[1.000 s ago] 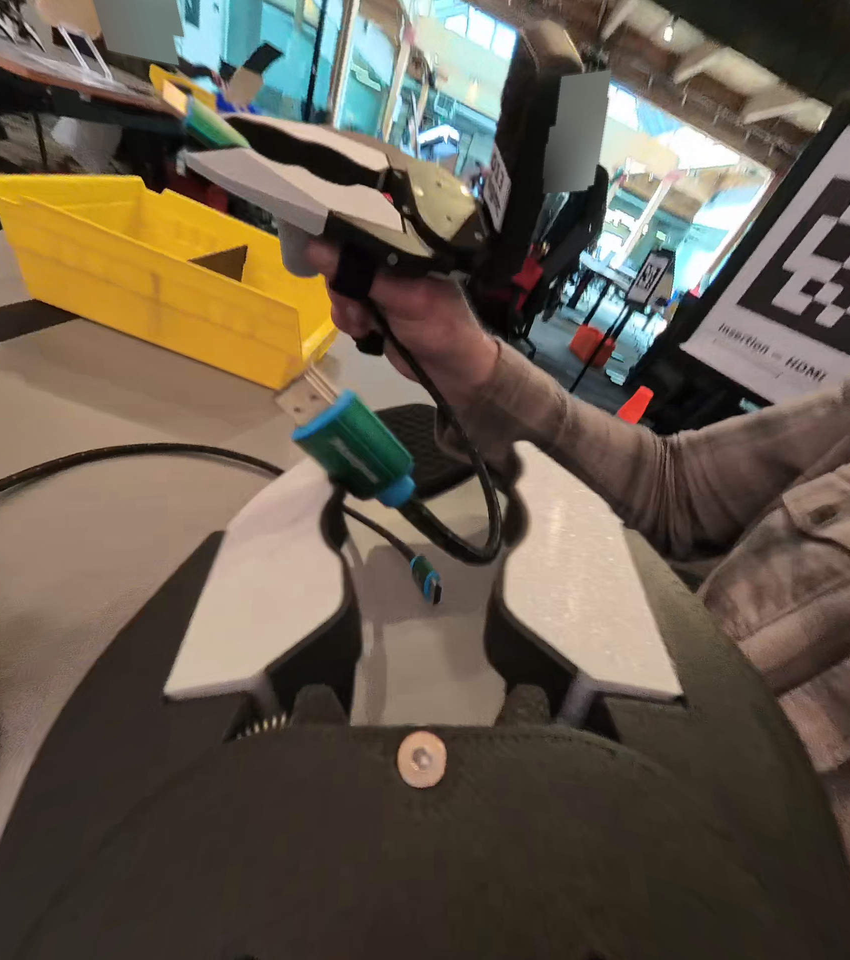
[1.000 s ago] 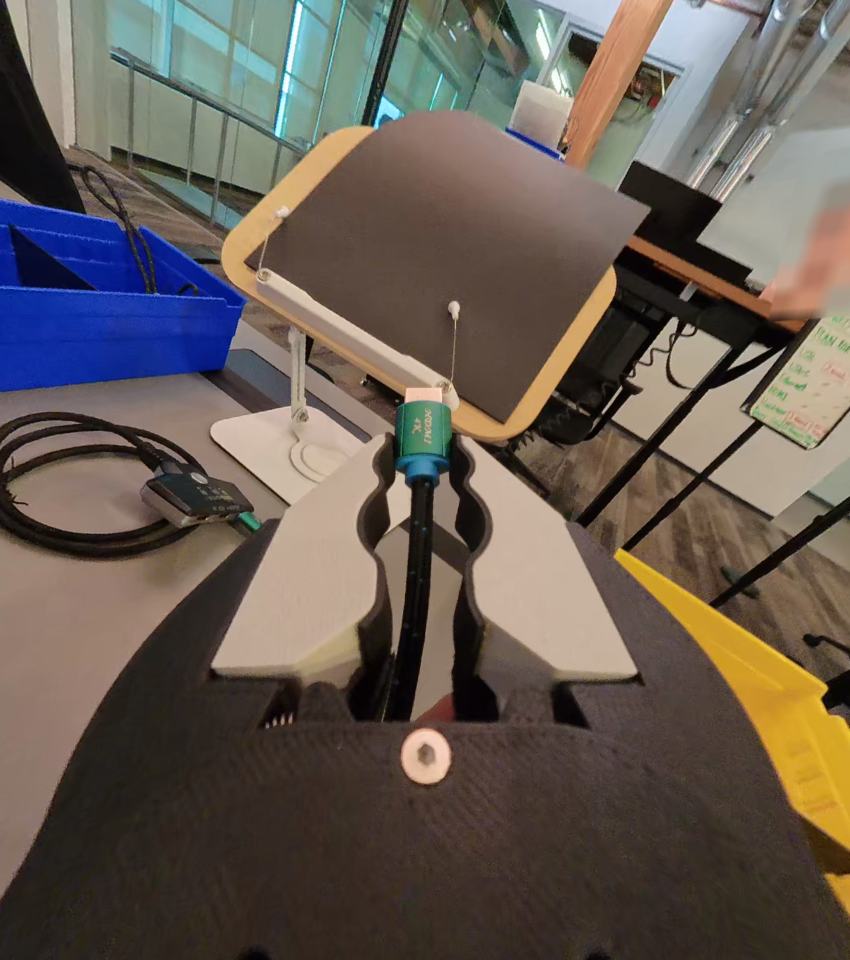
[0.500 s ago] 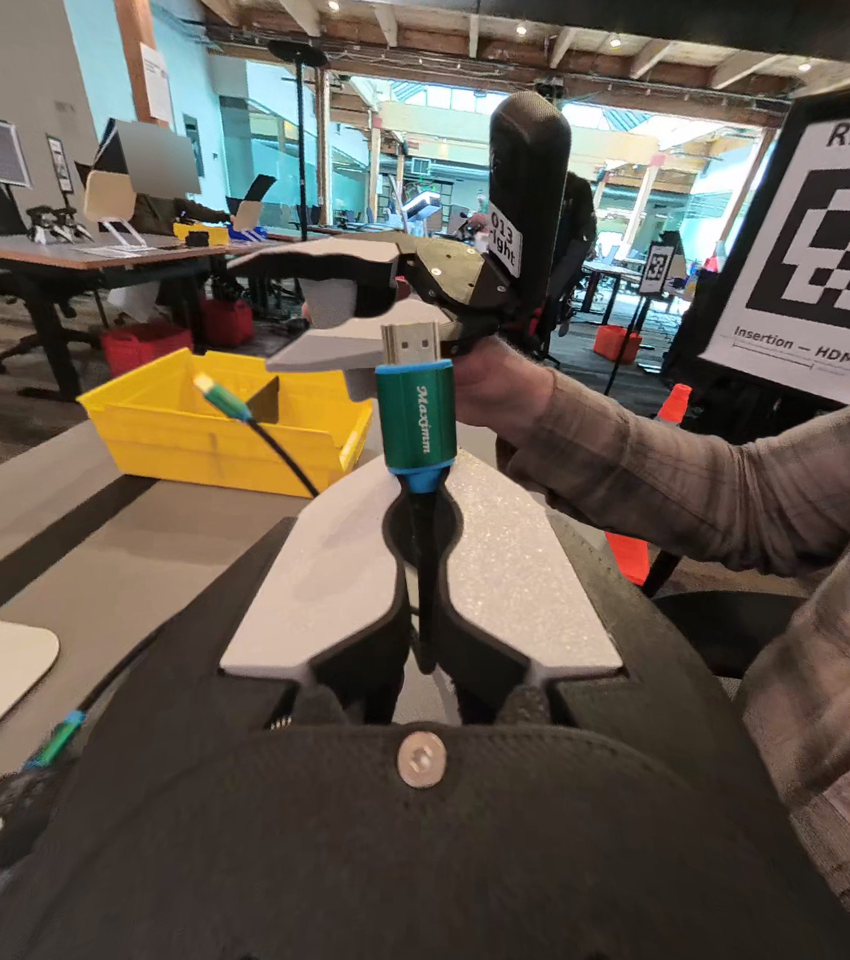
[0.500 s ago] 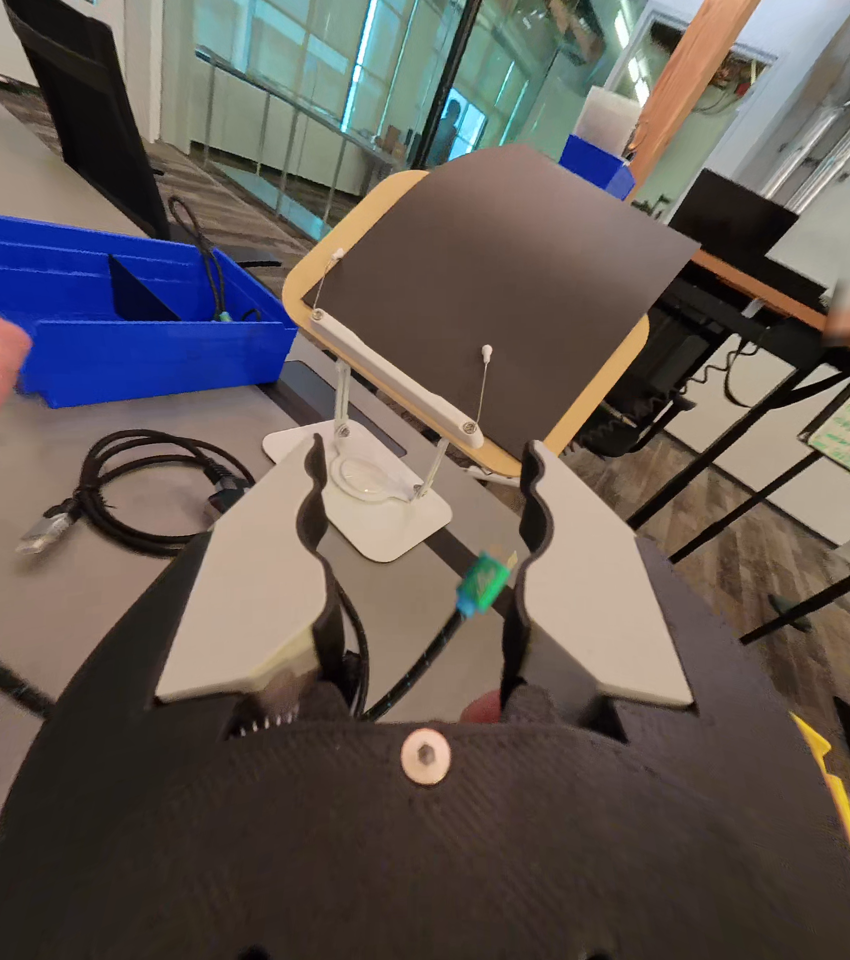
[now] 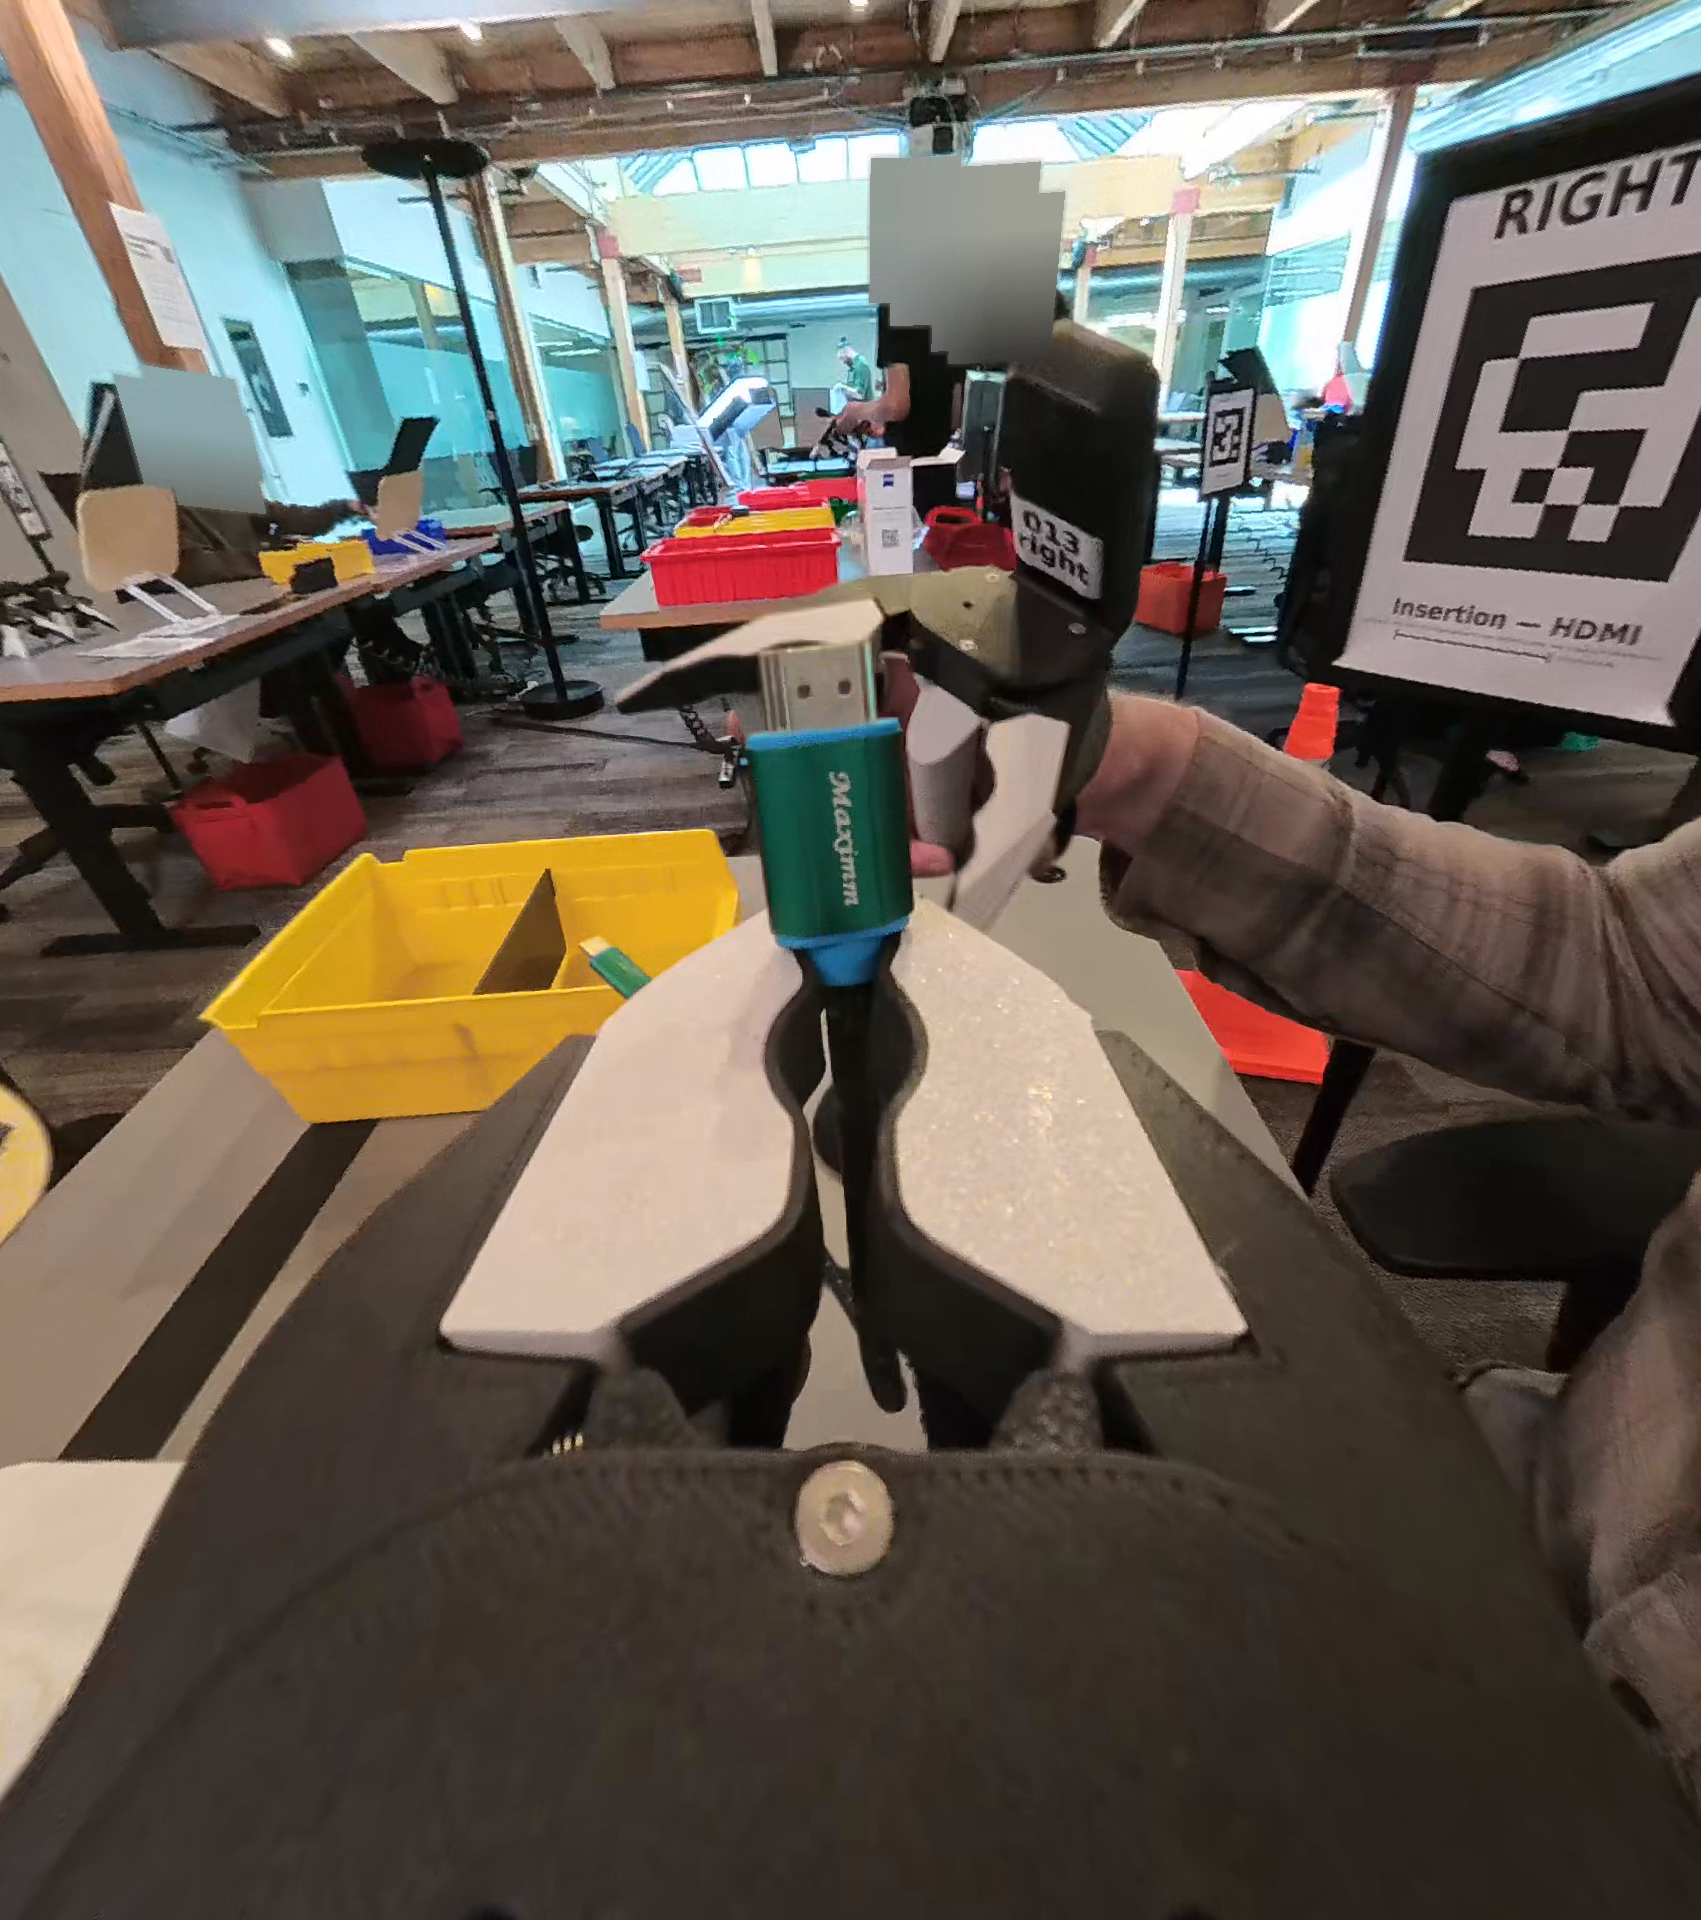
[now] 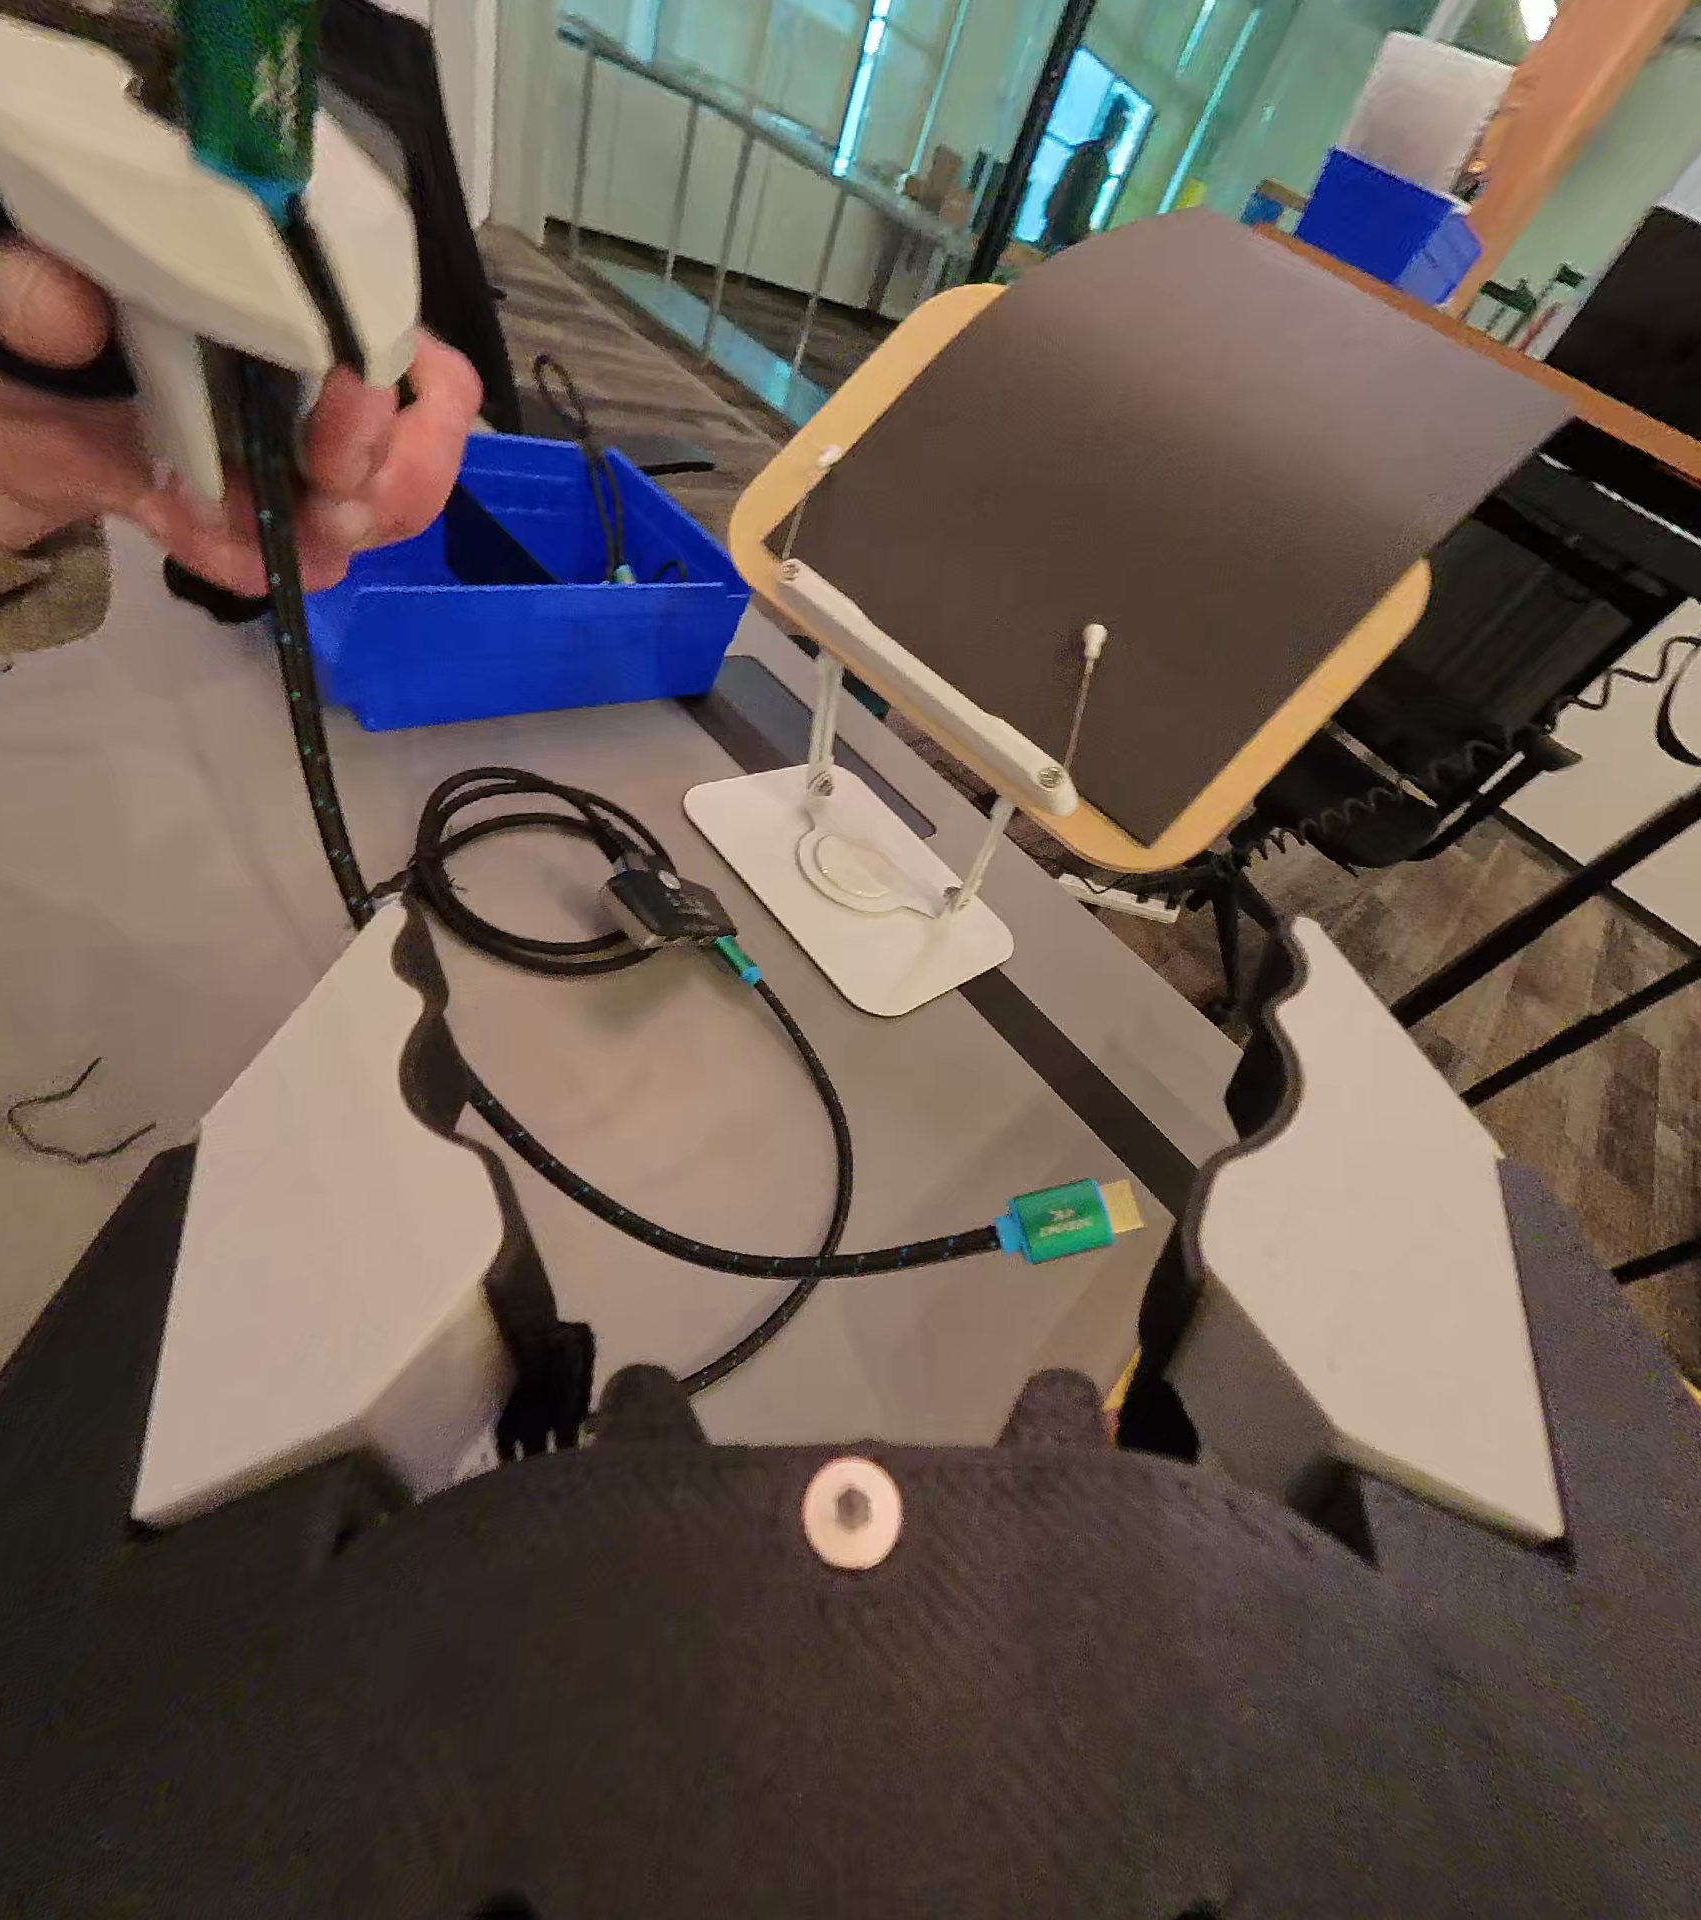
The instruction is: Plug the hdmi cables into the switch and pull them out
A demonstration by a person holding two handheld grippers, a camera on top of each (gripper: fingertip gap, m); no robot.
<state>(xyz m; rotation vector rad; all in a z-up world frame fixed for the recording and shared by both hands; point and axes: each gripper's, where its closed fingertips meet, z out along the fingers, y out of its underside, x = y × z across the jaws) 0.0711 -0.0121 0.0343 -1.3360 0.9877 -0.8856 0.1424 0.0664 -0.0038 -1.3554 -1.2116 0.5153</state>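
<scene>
because our left gripper (image 5: 841,1023) clenches the braided black cable just behind its green metal hdmi plug (image 5: 825,826), the plug points forward for insertion; our right gripper (image 6: 851,1122) hangs released; the small dark switch (image 6: 667,906) lies on the grey table (image 6: 98,831).

Two wrist cameras, each looking forward along its own jaws.

Left view faces level across the room, the yellow bin (image 5: 472,977) near; right view tilts down at the surface (image 6: 98,831) — each catches the other gripper close ahead.
</scene>
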